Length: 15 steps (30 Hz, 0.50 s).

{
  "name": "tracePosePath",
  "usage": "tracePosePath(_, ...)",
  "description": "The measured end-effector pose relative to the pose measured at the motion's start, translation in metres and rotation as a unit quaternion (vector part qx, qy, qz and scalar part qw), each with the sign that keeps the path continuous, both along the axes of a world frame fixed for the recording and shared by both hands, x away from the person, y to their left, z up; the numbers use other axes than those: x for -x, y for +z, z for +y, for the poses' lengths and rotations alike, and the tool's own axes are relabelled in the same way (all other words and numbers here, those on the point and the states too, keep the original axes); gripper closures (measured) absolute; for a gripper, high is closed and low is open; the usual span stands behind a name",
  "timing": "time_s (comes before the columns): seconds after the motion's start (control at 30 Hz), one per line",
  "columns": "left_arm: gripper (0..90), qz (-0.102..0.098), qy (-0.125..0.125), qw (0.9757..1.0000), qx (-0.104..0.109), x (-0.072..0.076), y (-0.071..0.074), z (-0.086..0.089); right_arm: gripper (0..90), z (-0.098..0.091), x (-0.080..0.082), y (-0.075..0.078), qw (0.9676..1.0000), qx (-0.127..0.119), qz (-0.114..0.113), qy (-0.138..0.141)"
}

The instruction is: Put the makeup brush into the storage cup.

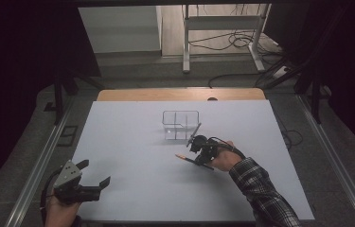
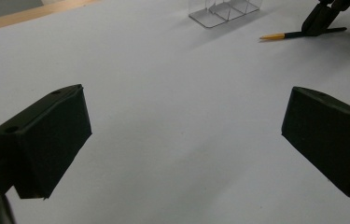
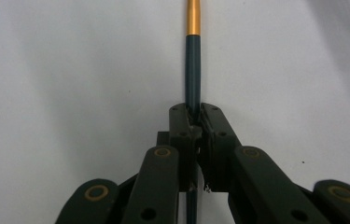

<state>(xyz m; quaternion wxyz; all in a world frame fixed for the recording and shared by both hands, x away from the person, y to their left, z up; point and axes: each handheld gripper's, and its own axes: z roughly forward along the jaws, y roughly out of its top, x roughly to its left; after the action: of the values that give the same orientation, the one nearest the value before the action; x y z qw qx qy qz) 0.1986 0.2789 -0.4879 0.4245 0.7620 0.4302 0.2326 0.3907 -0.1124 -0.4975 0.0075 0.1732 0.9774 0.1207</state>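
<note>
Low over table — right gripper (image 3: 195, 122) clamps pen (image 3: 193, 60).

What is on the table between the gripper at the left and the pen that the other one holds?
Nothing: in the high view, bare white table runs from the open left gripper to the pen. The left gripper view shows the same.

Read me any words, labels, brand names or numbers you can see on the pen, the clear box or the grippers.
None can be read.
Pen, clamped in the right gripper: dark barrel, gold end, no print visible.
Clear divided box: plain, no label.
Left gripper, jaws open: plain black pads, no marking; its grey plate shows holes, no lettering.
White table cover: no writing.
</note>
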Motion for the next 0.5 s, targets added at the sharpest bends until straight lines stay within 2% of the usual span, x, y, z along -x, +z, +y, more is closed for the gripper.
tracePosePath(0.2,1.6,0.002,0.000,1.0000,-0.003,-0.001,0.000,0.000,83.7,-0.006,-0.001,0.000,0.9996,-0.019,0.013,-0.015)
tracePosePath(0.5,1.9,0.006,0.001,1.0000,-0.006,-0.001,0.000,-0.002,83.7,-0.016,0.000,0.010,0.9987,-0.042,0.006,-0.027)
